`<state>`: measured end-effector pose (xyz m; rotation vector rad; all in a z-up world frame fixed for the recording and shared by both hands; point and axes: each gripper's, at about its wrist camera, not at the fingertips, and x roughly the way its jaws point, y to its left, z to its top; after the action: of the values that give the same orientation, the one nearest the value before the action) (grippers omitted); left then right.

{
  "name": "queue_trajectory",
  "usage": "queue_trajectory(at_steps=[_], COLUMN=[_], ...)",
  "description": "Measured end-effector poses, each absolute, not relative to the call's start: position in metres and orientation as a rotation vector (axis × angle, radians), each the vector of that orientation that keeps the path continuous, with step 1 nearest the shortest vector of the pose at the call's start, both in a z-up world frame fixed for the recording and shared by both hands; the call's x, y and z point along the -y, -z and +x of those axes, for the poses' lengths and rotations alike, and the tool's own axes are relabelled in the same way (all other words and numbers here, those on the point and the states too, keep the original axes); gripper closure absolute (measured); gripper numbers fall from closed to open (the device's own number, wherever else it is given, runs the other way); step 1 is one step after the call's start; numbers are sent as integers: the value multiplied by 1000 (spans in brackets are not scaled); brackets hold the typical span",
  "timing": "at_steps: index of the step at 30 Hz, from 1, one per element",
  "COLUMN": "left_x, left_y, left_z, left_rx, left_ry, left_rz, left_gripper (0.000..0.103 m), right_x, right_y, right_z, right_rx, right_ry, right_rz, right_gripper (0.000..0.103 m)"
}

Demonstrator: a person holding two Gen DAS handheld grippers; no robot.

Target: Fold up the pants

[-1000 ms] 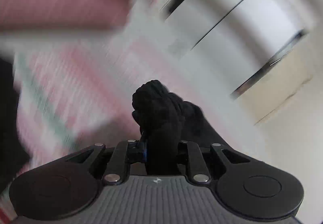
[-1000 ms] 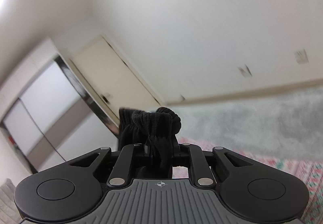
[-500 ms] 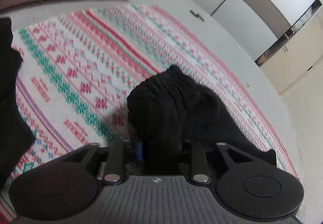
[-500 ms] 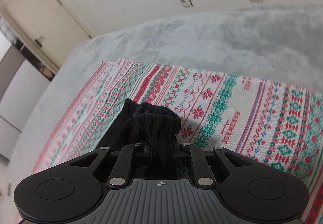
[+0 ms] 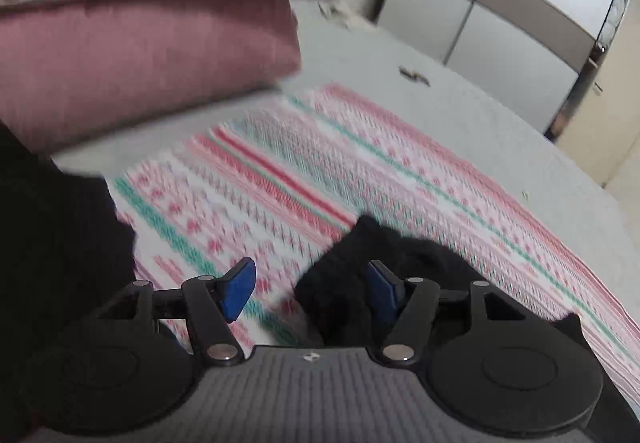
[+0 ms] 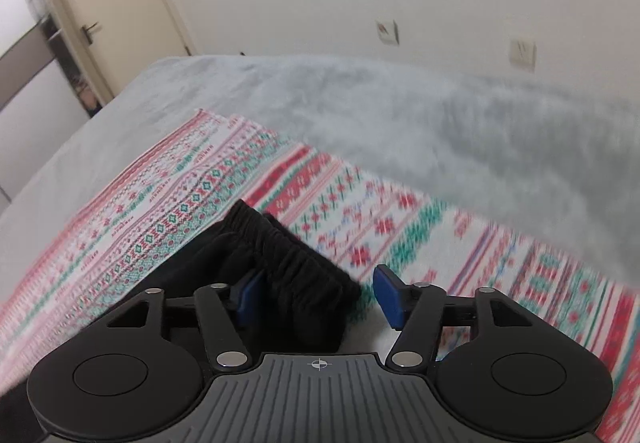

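Observation:
Black pants (image 5: pixel 372 263) lie on a red, green and white patterned blanket (image 5: pixel 304 179). My left gripper (image 5: pixel 310 289) is open, its blue pads apart; a bunched black end of the pants lies between the fingers, against the right pad. In the right wrist view the elastic waistband of the pants (image 6: pixel 280 255) lies on the blanket (image 6: pixel 400 227). My right gripper (image 6: pixel 318 295) is open, with the waistband corner loose between its pads. More black fabric (image 5: pixel 60 227) fills the left edge of the left wrist view.
The blanket lies on a grey fleece bed cover (image 6: pixel 440 115). Pink pillows (image 5: pixel 140 35) are stacked at the head of the bed. A wardrobe with grey panels (image 5: pixel 520 3), a cream door (image 6: pixel 108 3) and a white wall with sockets (image 6: pixel 522 53) surround the bed.
Both grippers came down from the air to the blanket holding the pants, then opened. The pants now rest on the blanket, let go by both.

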<state>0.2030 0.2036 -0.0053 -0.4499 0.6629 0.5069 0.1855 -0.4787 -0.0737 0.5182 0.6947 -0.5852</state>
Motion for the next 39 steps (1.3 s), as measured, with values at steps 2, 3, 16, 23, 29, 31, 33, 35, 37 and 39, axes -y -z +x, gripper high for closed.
queue_trajectory(at_steps=[2, 3, 16, 23, 29, 31, 33, 35, 37, 39], left_x=[-192, -180, 1, 34, 41, 36, 40, 41, 40, 38], left_y=[1, 0, 21, 62, 82, 78, 70, 63, 62, 64], left_z=[211, 216, 354, 408, 420, 418, 418, 416, 417, 418], left_rx=[-654, -651, -741, -823, -842, -798, -750, -727, -716, -725], left_ry=[-460, -413, 218, 317, 330, 321, 315, 308, 312, 312], left_rz=[-401, -360, -60, 61, 135, 107, 92, 74, 73, 61], left_gripper=[18, 18, 18, 18, 78, 79, 79, 79, 79, 79], right_x=[473, 473, 472, 476, 471, 469, 470, 470, 468, 466], right_y=[70, 69, 61, 75, 88, 89, 85, 78, 70, 64], right_z=[188, 191, 213, 232, 245, 247, 247, 246, 245, 246], right_rx=[-690, -698, -636, -658, -711, -706, -677, -638, -605, -598], right_ry=[613, 624, 495, 472, 431, 451, 462, 484, 492, 494], right_rz=[417, 379, 268, 273, 230, 200, 213, 212, 201, 179], right_gripper=[38, 38, 38, 51, 94, 103, 103, 103, 103, 103])
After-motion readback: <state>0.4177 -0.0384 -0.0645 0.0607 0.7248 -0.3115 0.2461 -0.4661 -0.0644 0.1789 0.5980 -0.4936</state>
